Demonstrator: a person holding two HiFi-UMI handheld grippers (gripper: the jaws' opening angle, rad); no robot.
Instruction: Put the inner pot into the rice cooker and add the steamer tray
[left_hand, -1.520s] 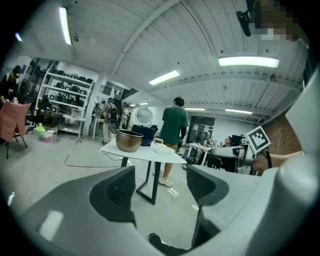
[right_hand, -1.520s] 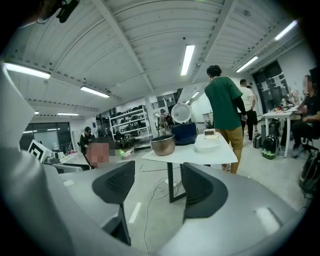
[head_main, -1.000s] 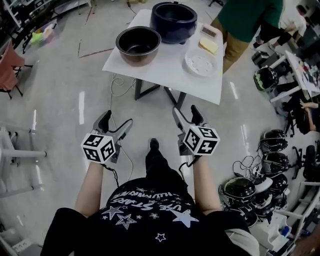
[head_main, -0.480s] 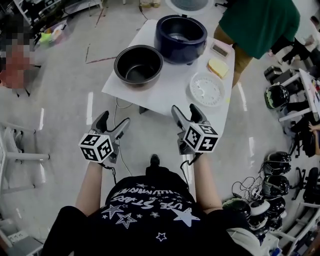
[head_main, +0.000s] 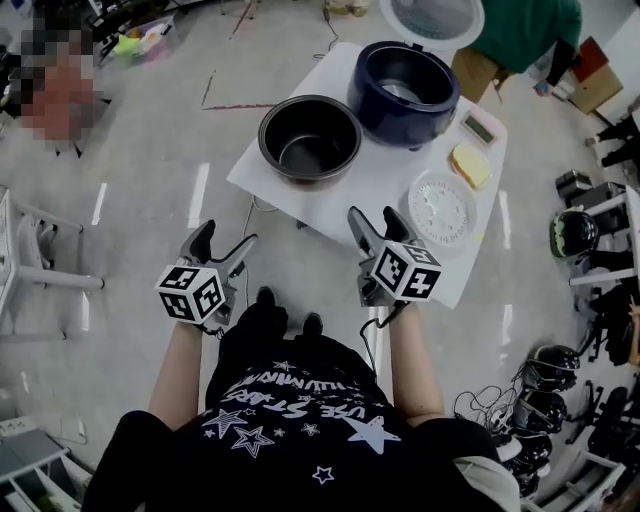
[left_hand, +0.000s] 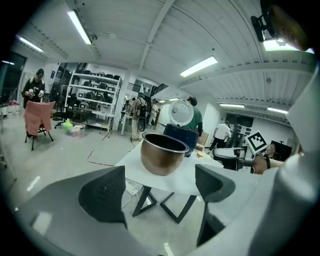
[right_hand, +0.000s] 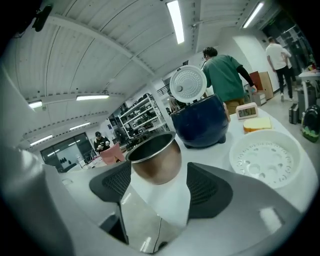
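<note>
Closer than a second ago, the table (head_main: 375, 165) now lies just ahead of my left gripper (head_main: 222, 240) and right gripper (head_main: 375, 218), both with jaws apart and holding nothing. The inner pot (head_main: 310, 140) stands at the table's ten o'clock, the rice cooker (head_main: 404, 92) at one, the steamer tray (head_main: 443, 208) at four. The pot looks like stiff, smooth metal, likely slippery, so I'd pinch its rim.

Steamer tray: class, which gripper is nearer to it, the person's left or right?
Right. The right gripper hovers close beside the steamer tray; the left gripper is farther off, over the floor.
</note>
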